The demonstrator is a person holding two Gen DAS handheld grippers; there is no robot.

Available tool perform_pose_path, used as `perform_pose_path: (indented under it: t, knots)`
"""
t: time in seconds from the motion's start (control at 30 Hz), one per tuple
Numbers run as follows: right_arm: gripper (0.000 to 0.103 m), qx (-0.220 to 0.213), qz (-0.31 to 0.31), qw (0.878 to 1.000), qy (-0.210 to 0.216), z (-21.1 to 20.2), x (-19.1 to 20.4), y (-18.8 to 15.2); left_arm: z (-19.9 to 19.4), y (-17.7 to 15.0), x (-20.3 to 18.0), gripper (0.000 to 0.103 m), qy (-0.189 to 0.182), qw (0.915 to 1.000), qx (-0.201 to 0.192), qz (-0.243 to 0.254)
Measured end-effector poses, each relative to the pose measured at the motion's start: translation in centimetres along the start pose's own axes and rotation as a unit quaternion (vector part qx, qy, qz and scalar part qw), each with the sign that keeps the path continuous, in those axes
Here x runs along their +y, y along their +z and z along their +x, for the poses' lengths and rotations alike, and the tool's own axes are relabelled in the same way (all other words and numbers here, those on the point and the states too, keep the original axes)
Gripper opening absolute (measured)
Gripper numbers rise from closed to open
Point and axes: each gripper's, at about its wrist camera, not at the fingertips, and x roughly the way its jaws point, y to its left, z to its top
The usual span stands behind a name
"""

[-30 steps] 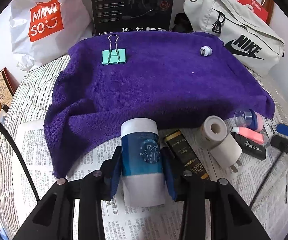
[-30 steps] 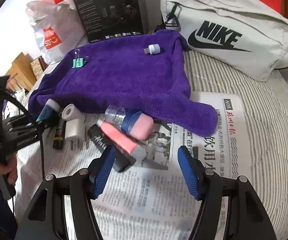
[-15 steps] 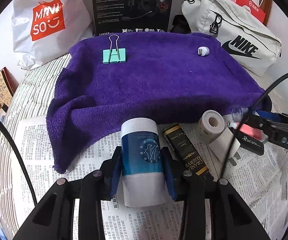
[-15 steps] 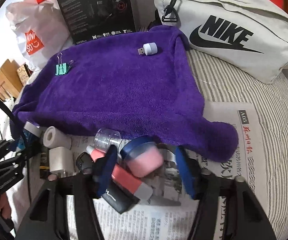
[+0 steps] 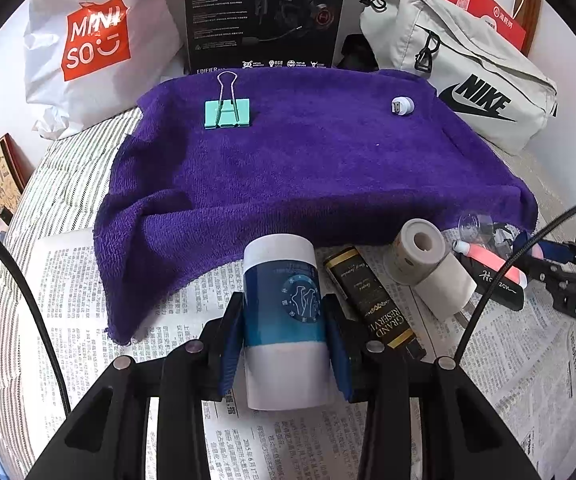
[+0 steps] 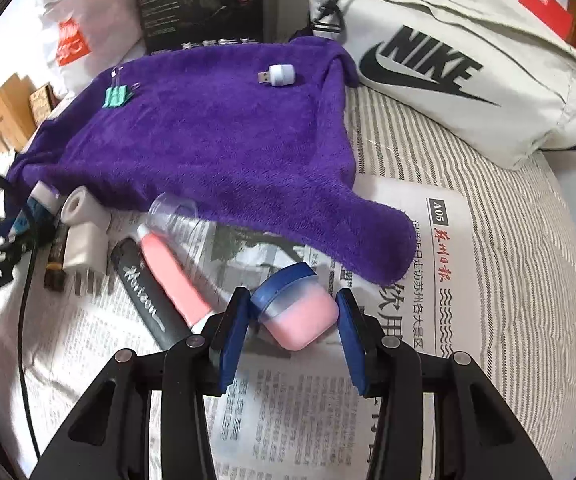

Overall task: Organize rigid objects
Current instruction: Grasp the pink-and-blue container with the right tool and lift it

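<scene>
Fingers of the right gripper point(image 6: 292, 322) are closing around the pink jar point(image 6: 296, 312); contact is unclear. Left gripper point(image 5: 283, 336) pinches the blue-white tube point(image 5: 283, 320), its lower end hidden.

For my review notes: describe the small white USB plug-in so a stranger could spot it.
Find the purple towel spread on the bed. Near its far right corner, beside the Nike bag, lies the white USB plug-in. Its metal connector sets it apart from the green binder clip.

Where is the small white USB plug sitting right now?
The USB plug lies on the purple towel near its far right corner, close to the Nike bag; in the left wrist view it sits far right of the green binder clip.
</scene>
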Motion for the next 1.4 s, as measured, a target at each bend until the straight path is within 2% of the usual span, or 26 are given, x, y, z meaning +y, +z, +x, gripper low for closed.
perform_pose_path:
  t: [0.1, 0.3, 0.5, 0.57, 0.73, 1.2, 1.4]
  knots:
    - [0.044, -0.012, -0.015, 1.000, 0.001, -0.1, 0.3, -0.5, 0.0, 0.0, -0.1, 0.036, 0.000, 1.0000, 0.000, 0.000]
    - [0.044, -0.011, 0.006, 1.000, 0.021, -0.4, -0.4, -0.9, 0.0, 0.1, -0.1, 0.036, 0.000, 1.0000, -0.004, -0.003]
    - [0.044, -0.011, 0.007, 1.000, 0.024, -1.0, -0.5, -0.8, -0.3, -0.1, 1.0, 0.035, -0.024, 0.9993, -0.007, -0.029]
    - [0.044, -0.001, 0.001, 1.000, 0.017, -0.6, -0.4, -0.9, -0.2, -0.2, 0.9, 0.035, -0.020, 0.9995, -0.008, -0.023]
    - [0.044, -0.013, -0.004, 1.000, 0.007, -0.6, -0.1, -1.2, 0.3, 0.1, -0.5, 0.035, 0.018, 0.9998, -0.005, 0.012]
    - [0.044, -0.022, 0.010, 0.999, 0.031, -1.6, -0.6, -0.7, -1.3, -0.4, 1.1, 0.034, -0.021, 0.9997, 0.004, -0.012]
    - [0.044, -0.033, 0.007, 0.999, 0.037, -2.5, -0.7, -0.3, -2.5, 0.0, 1.1, 0.034, -0.017, 0.9997, -0.005, -0.016]
